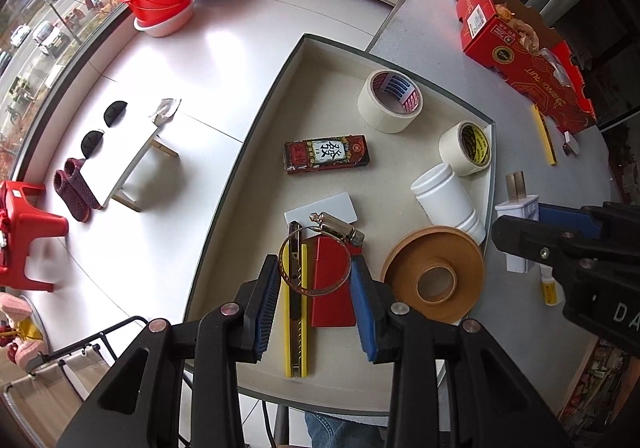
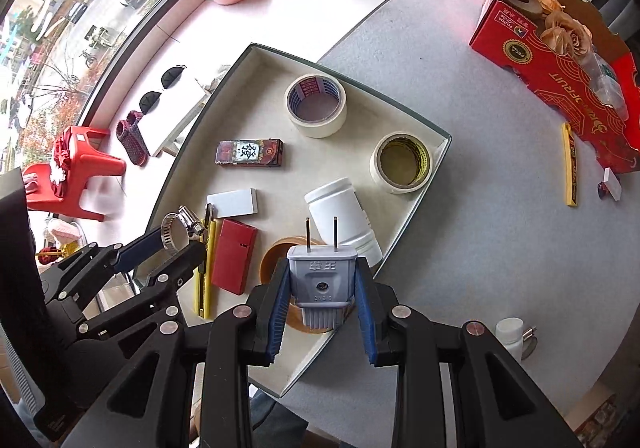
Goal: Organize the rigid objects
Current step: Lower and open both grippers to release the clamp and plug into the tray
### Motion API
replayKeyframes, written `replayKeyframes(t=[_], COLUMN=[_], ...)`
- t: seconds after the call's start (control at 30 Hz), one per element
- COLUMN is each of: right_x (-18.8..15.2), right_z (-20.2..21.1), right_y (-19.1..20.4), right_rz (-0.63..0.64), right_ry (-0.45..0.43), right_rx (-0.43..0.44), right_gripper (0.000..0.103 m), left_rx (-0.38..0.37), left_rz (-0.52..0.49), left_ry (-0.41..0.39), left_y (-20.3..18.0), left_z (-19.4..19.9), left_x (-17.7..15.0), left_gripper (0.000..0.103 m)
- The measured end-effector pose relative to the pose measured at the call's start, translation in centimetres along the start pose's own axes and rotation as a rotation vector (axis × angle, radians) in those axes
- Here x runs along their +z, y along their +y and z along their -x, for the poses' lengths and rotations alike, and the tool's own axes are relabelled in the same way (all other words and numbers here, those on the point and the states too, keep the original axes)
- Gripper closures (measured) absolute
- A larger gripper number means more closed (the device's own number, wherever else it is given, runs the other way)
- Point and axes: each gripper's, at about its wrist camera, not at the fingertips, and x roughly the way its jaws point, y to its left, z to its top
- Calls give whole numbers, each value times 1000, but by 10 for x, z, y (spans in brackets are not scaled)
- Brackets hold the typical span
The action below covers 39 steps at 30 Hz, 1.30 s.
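Observation:
My left gripper (image 1: 315, 268) is shut on a metal hose clamp (image 1: 340, 227), whose ring spans the blue pads. It hangs over the near end of the cream tray (image 1: 248, 135), above a yellow utility knife (image 1: 296, 328) and a red flat case (image 1: 332, 288). My right gripper (image 2: 323, 268) is shut on a grey two-pin plug (image 2: 322, 280), prongs pointing away, above a brown tape roll (image 2: 276, 252) at the tray's near edge. In the right wrist view the left gripper (image 2: 182, 244) with the hose clamp (image 2: 180, 224) is at the left.
The tray (image 2: 192, 135) also holds two cream tape rolls (image 2: 316, 107) (image 2: 402, 161), a dark printed box (image 2: 250, 153), a white card (image 2: 234, 201) and a white jar (image 2: 340, 215) on its side. A red carton (image 2: 560, 63), a yellow strip (image 2: 570, 167) and a small white bottle (image 2: 509, 336) are on the grey table.

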Motion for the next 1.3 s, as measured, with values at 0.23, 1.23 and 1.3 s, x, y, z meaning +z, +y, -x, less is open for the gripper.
replayKeyframes(t=[0.23,1.23,1.3], right_x=[18,58,59], right_z=[-7,-56,-56], right_y=[5,15,15], right_rz=[10,27,29], right_ry=[15,42,55], right_rx=[8,-25,-20], right_gripper=[71,70,44], left_rx=[-2,12,10], left_rz=[2,10,23], left_ry=[6,71,59], left_y=[1,-7,-5], left_z=[-6,-47,-45], left_x=[9,30,30], left_gripper=[65,47,24])
